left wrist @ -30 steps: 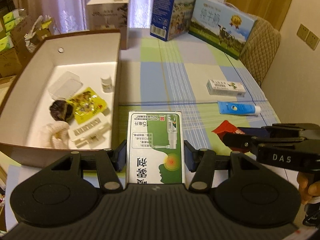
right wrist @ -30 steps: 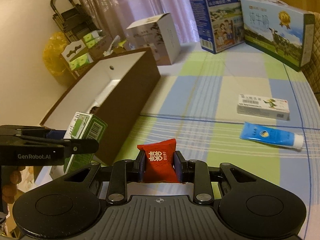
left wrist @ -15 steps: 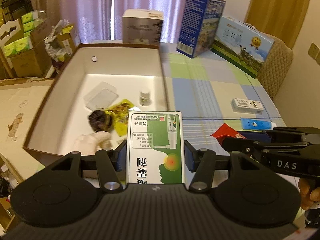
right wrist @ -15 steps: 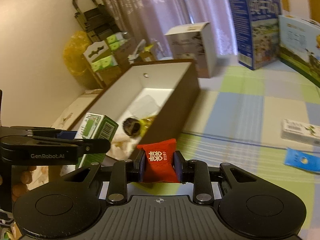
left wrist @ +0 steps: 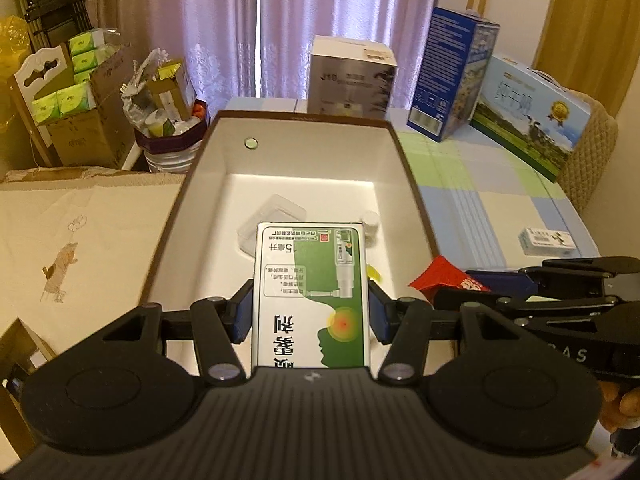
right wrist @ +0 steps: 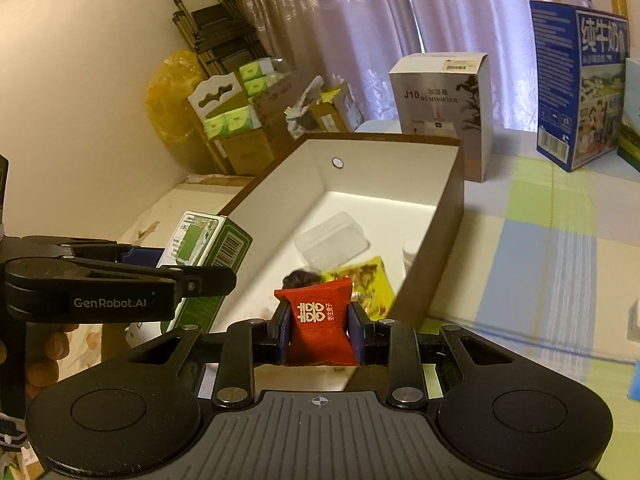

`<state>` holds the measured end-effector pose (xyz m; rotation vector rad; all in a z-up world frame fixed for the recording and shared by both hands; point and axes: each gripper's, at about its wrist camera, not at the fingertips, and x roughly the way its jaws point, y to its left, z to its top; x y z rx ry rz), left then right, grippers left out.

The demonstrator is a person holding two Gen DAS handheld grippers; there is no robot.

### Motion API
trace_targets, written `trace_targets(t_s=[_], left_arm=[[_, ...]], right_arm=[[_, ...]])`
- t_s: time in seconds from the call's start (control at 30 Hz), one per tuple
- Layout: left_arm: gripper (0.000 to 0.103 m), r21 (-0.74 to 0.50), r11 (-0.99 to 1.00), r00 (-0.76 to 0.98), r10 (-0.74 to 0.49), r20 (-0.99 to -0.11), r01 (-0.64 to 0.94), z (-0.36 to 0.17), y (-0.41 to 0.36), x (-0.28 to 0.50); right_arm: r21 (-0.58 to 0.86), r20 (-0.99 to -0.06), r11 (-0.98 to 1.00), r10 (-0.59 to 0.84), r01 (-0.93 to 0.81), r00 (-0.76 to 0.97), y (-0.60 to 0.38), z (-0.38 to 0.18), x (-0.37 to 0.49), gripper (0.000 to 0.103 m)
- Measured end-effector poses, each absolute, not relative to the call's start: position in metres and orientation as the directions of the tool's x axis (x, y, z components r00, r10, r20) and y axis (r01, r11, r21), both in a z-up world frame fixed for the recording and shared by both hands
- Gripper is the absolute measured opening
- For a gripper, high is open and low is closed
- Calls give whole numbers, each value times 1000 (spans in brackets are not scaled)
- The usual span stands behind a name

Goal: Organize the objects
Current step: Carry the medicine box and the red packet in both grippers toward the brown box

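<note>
The green-and-white carton point(left wrist: 311, 296) is being held between the pads of the left gripper point(left wrist: 311, 312), above the near end of the open brown storage box point(left wrist: 416, 184), which is sitting at the left edge of the checked table point(left wrist: 480, 200). The right gripper point(right wrist: 318, 336) is pinching a red sachet point(right wrist: 318, 320) and is hanging over the box's near right corner, just beside the left one. Inside the box, a clear plastic case point(right wrist: 332, 240), a yellow packet point(right wrist: 368, 284), a dark round item point(right wrist: 300, 279) and a small white bottle point(right wrist: 410, 252) are lying toward the near and middle floor; the far end is showing bare. A small white box point(left wrist: 547, 240) is waiting near the table's right edge.

Judgement: the step in hand is depositing both items. To do it well, each should be lowered inside the walls before the jaws are spread, and the carton set toward the bare far floor, not on the clear case. The two tools are crowding one another, so releasing one at a time would likely avoid a knock.
</note>
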<state>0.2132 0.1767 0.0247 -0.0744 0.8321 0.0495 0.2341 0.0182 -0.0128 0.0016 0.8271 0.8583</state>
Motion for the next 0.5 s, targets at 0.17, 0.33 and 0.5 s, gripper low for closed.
trace_targets(t_s=[0.17, 0.33, 0.5], left_arm=[[51, -29, 997, 664, 27, -747, -72, 17, 192, 241], [51, -4, 998, 645, 35, -764, -60, 4, 201, 276], [51, 24, 999, 610, 43, -791, -39, -14, 211, 320]], right_arm=[[298, -656, 691, 650, -659, 384, 36, -19, 257, 27], [283, -671, 714, 624, -640, 400, 53, -28, 287, 27], [259, -681, 732, 602, -631, 418, 71, -35, 320, 27]])
